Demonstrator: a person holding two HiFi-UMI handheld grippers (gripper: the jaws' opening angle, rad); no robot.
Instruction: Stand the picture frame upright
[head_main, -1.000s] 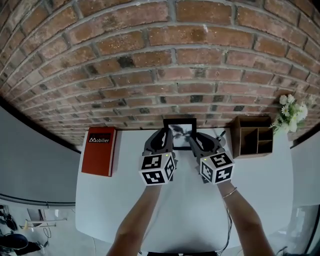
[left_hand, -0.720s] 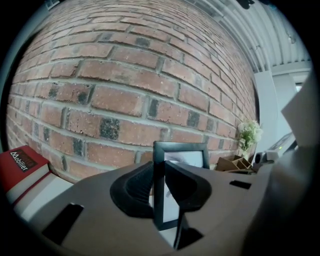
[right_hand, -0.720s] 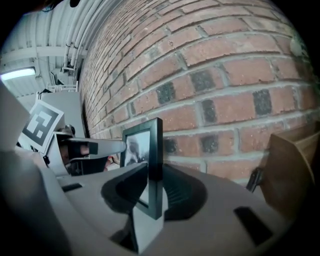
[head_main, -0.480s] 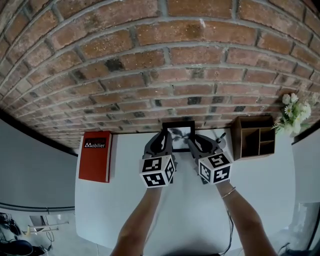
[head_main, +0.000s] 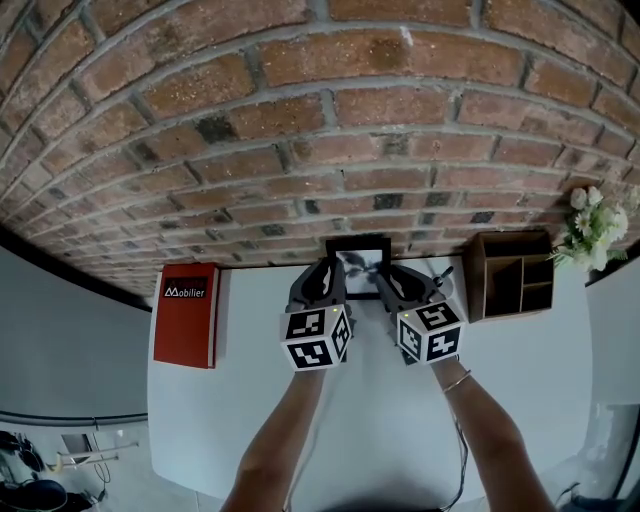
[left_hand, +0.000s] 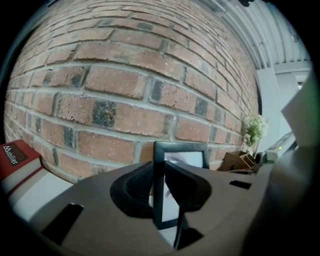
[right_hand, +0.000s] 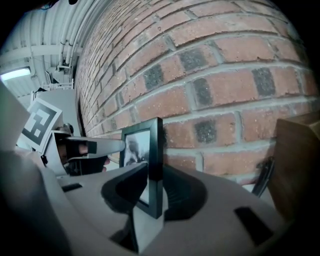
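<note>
The black picture frame (head_main: 360, 264) stands upright on the white table (head_main: 250, 400), close in front of the brick wall (head_main: 320, 130). My left gripper (head_main: 331, 278) is shut on the frame's left edge. My right gripper (head_main: 390, 280) is shut on its right edge. In the left gripper view the frame (left_hand: 182, 156) rises between the jaws of the left gripper (left_hand: 159, 192), its picture side turned right. The right gripper view shows the frame (right_hand: 142, 145) edge-on between the jaws of the right gripper (right_hand: 152, 187). The frame's foot is hidden behind the jaws.
A red book (head_main: 185, 313) lies at the table's left. A wooden desk organizer (head_main: 510, 273) stands at the right against the wall, with white flowers (head_main: 595, 225) beyond it. A dark slim object (head_main: 438, 275) lies between the right gripper and the organizer.
The head view has shifted slightly. Both grippers and the frame stay where they were.
</note>
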